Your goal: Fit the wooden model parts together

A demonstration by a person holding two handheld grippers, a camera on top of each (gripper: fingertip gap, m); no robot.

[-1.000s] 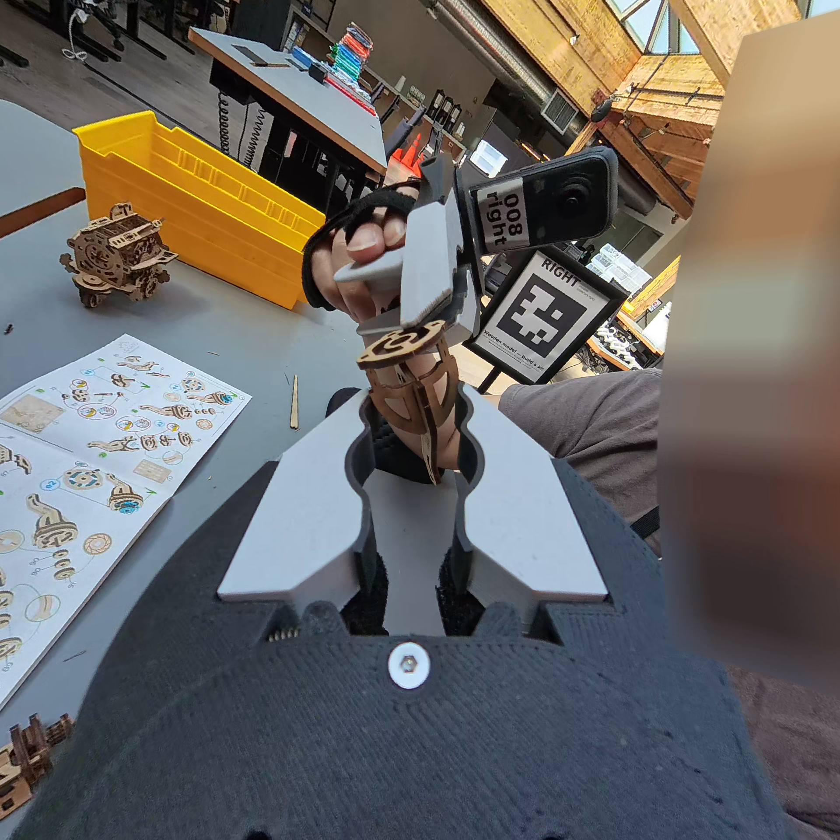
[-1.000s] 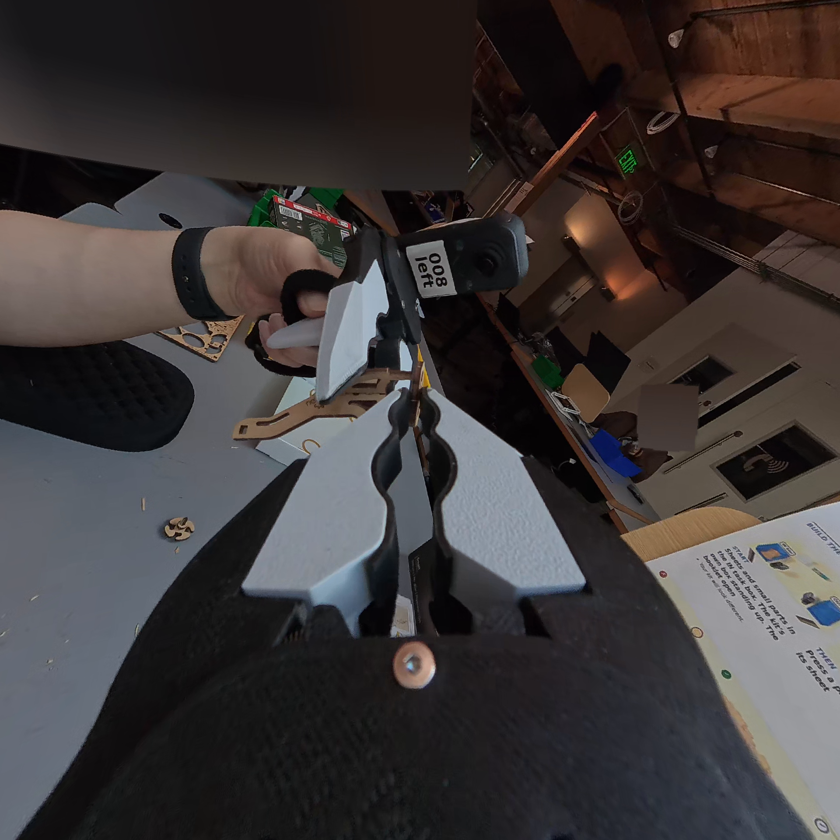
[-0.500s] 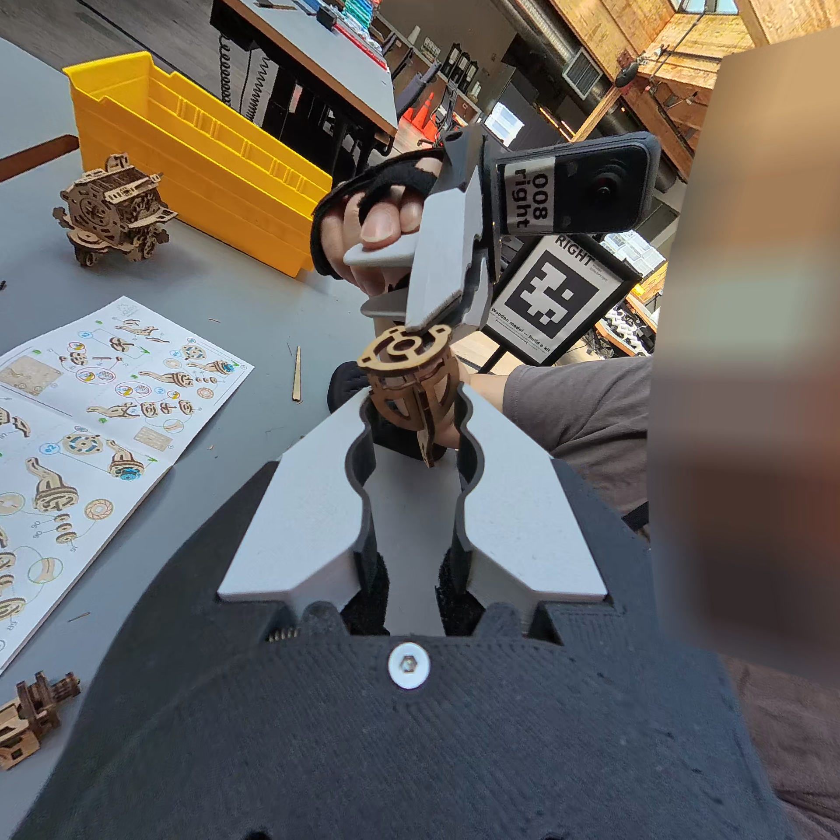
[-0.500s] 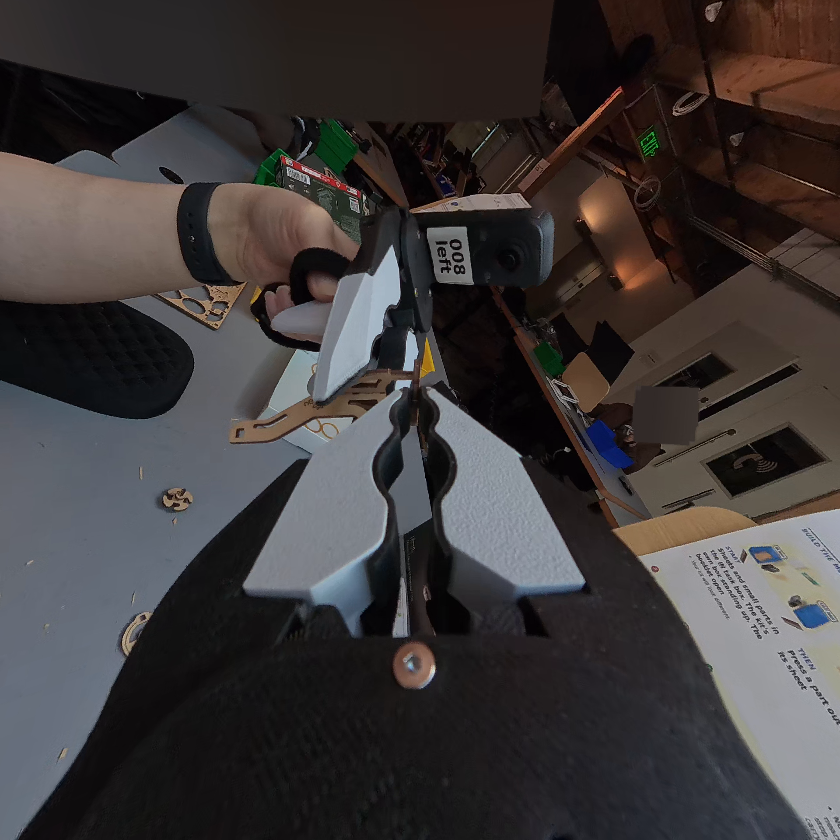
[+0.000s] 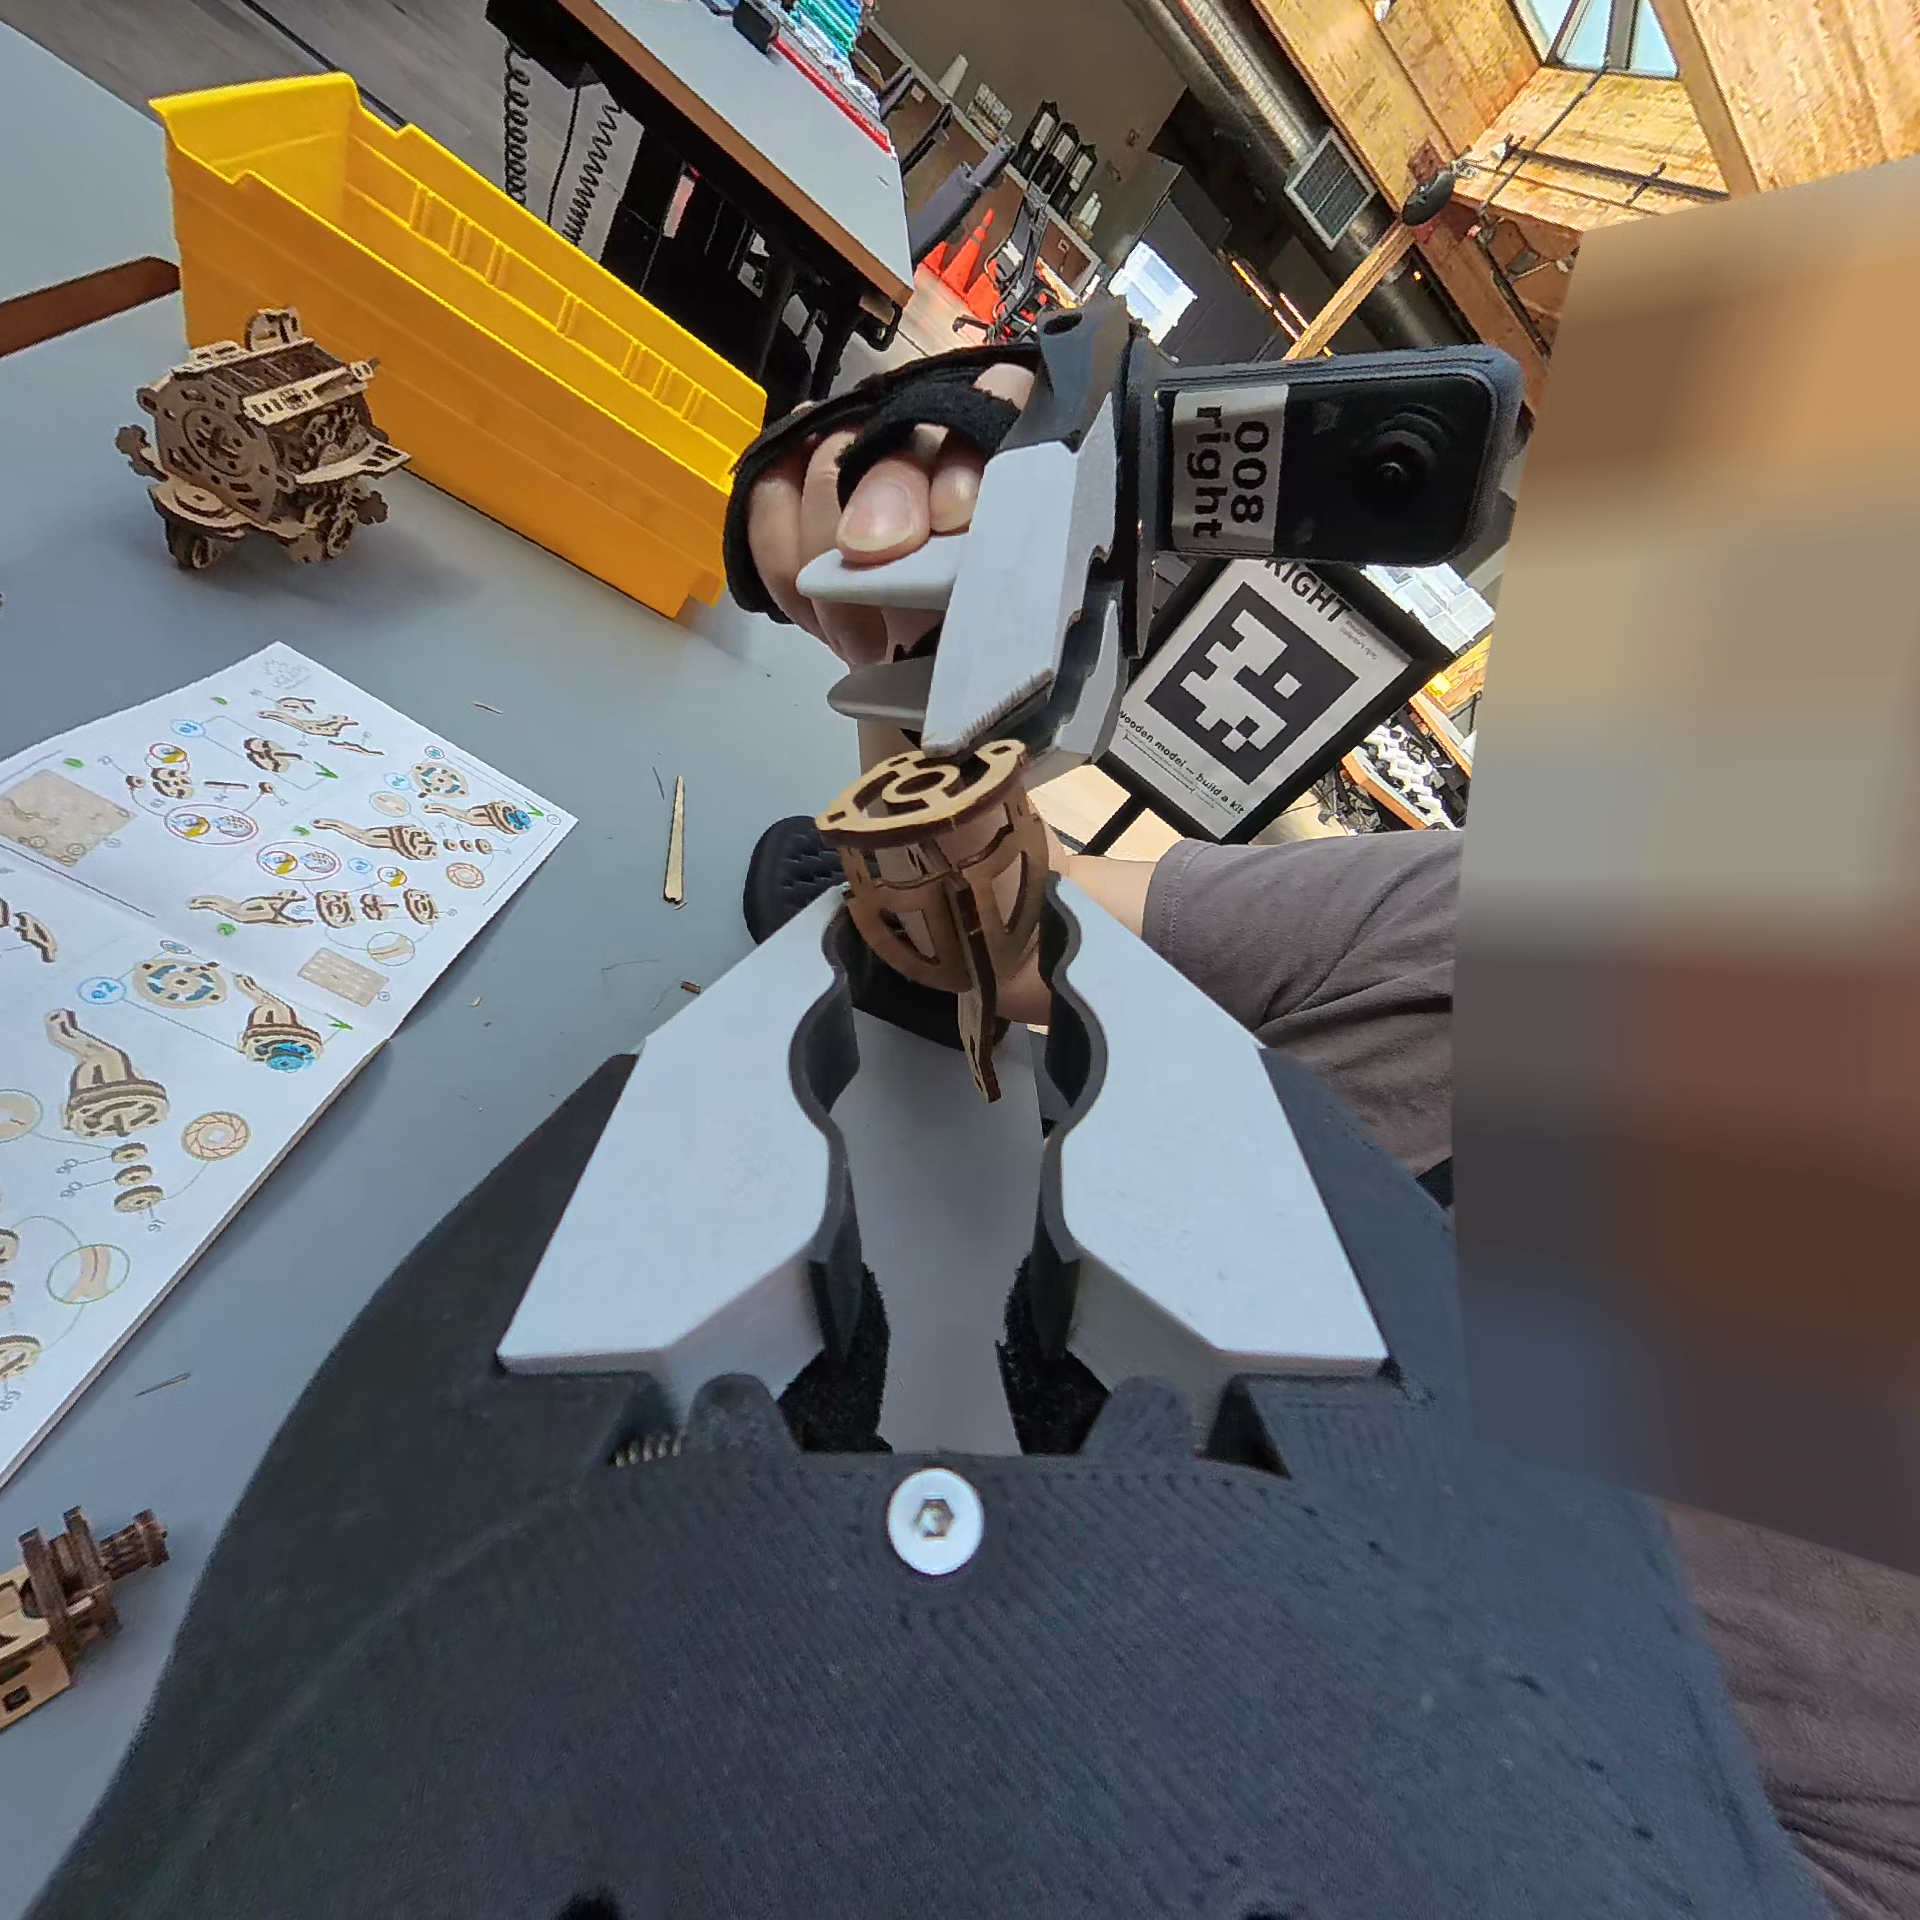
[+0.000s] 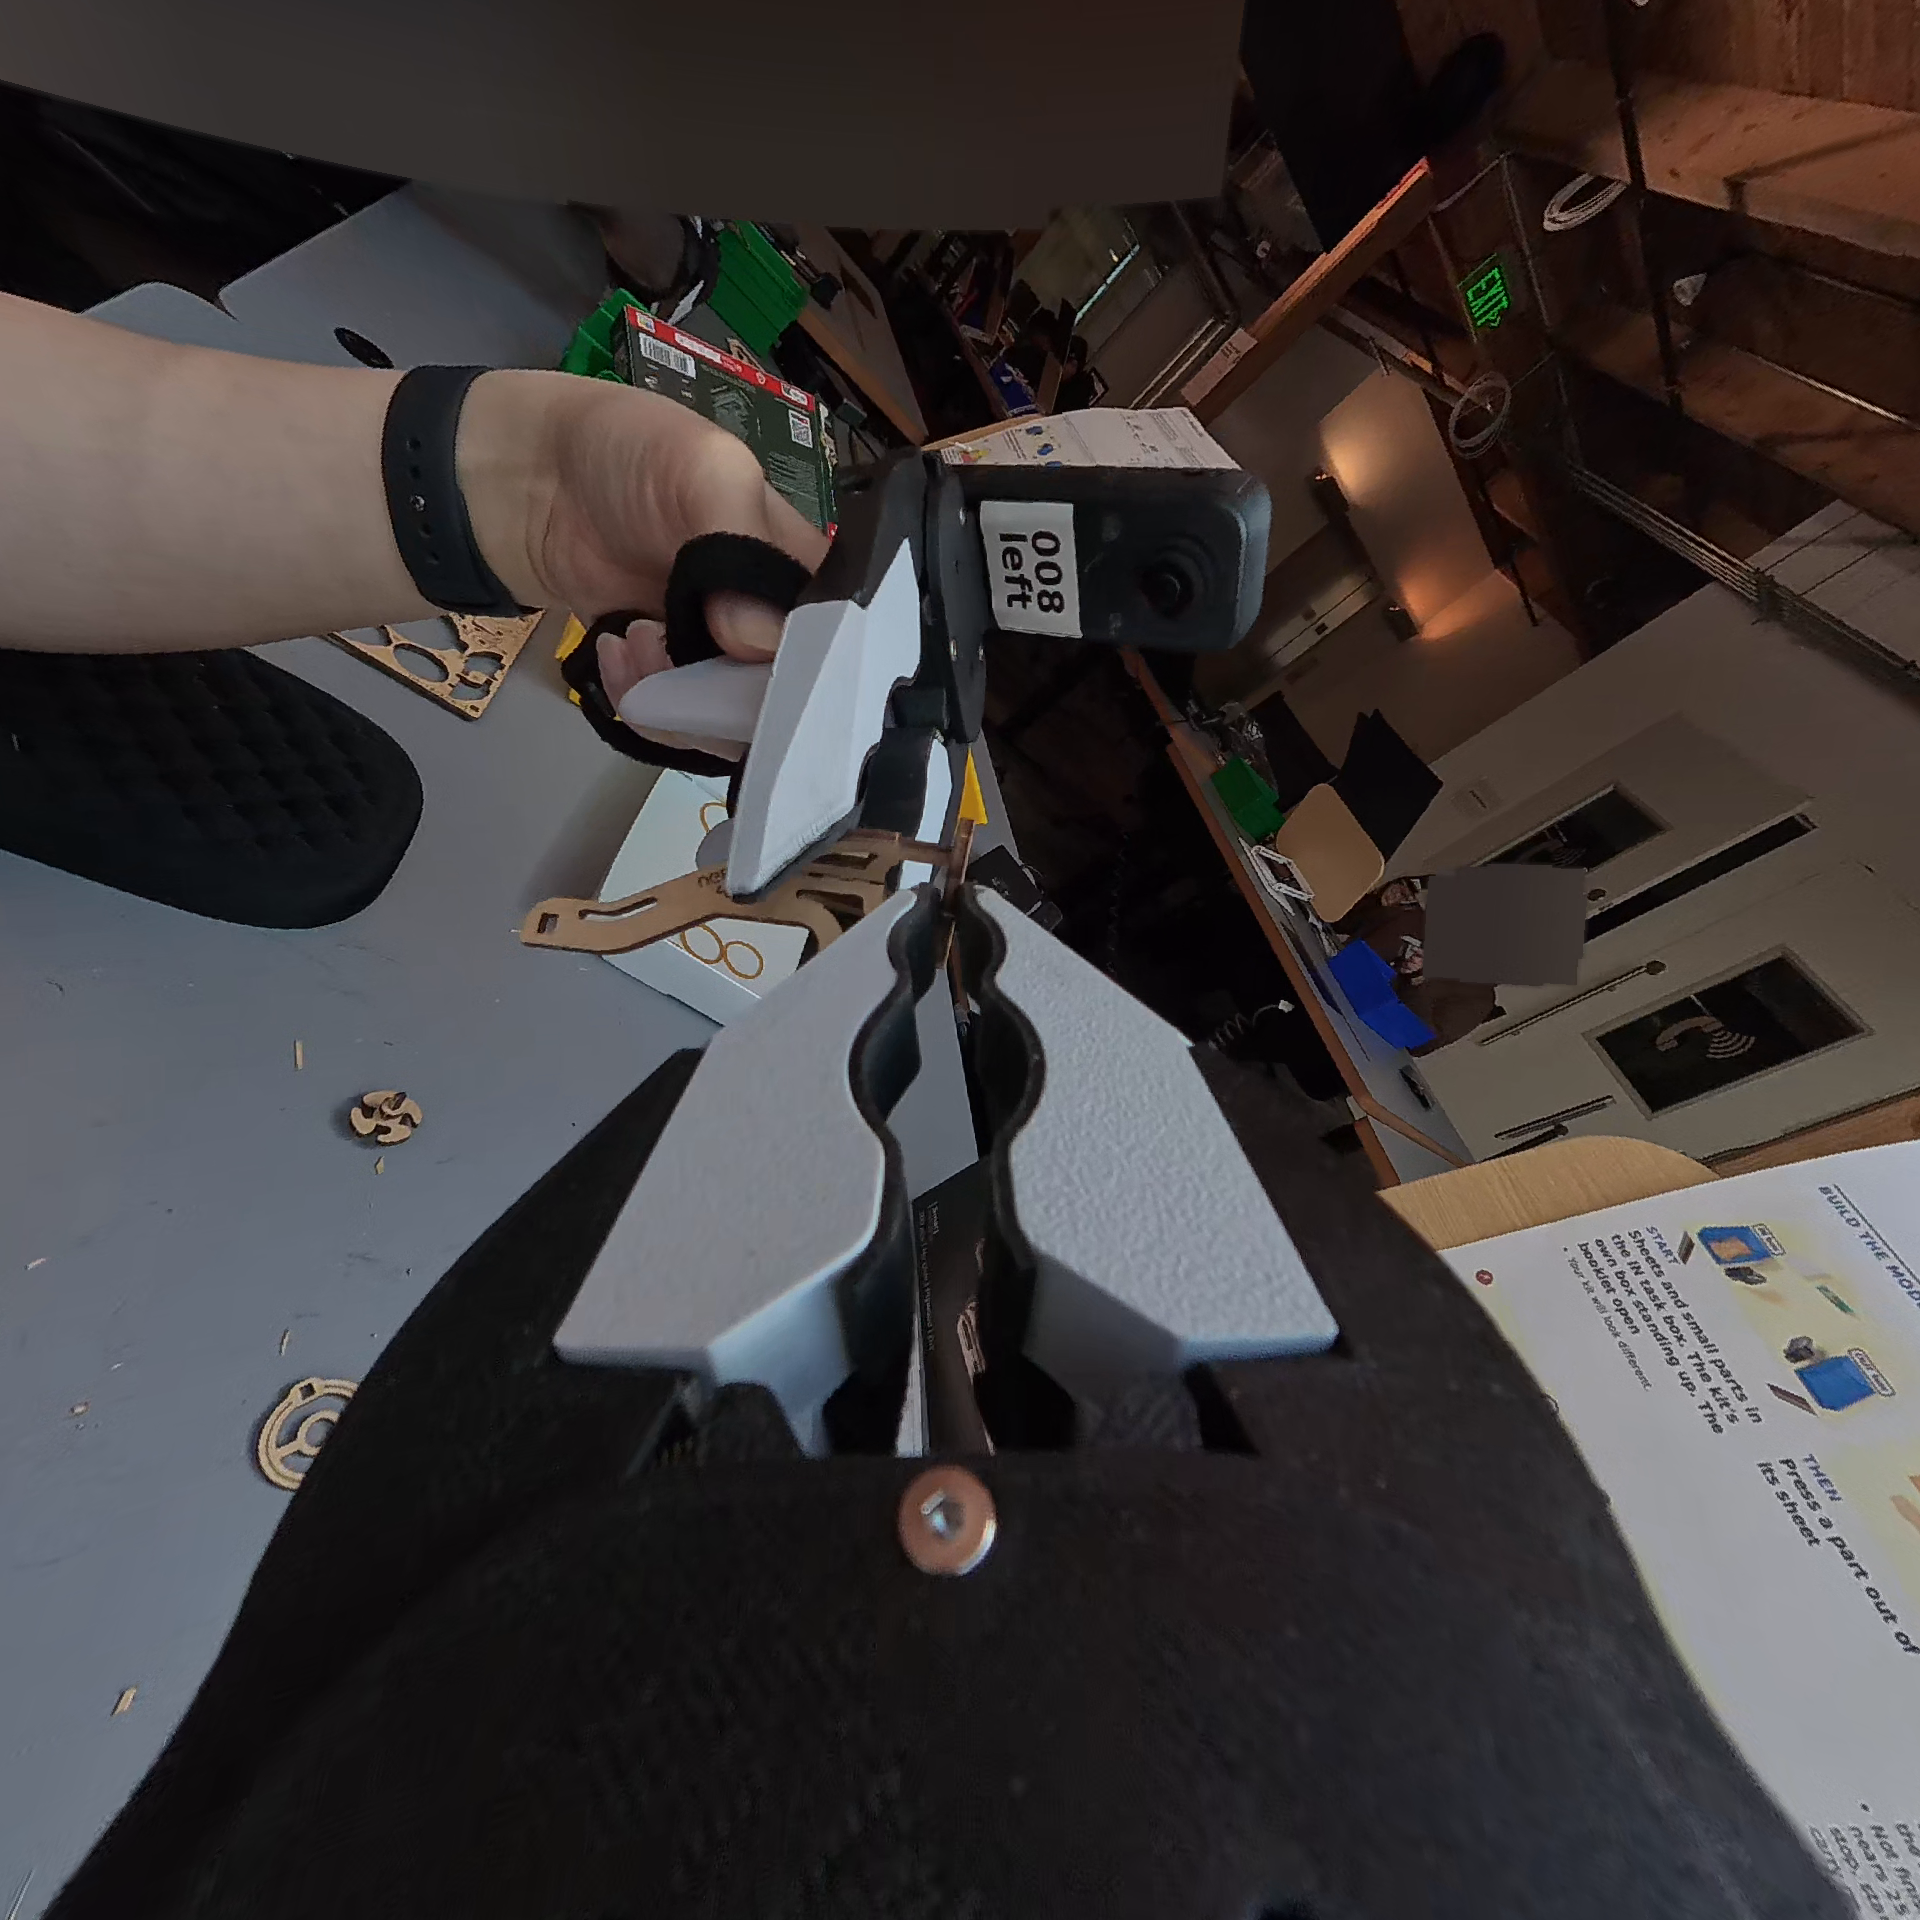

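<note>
Left wrist view is showing one ribbed brown wooden barrel assembly point(image 5: 940, 883) being clenched by the left gripper point(image 5: 945, 914). The right gripper point(image 6: 940, 904) is pinching its slotted round wooden disc point(image 5: 920, 787). Two finished wooden models point(image 5: 260, 442) and one yellow plastic bin point(image 5: 447, 312) are sitting on the grey table point(image 5: 499, 623).

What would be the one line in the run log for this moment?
left tongs: shut on brown ribbed wooden barrel assembly | right tongs: shut on round slotted wooden disc, at barrel top | both above grey table
</note>
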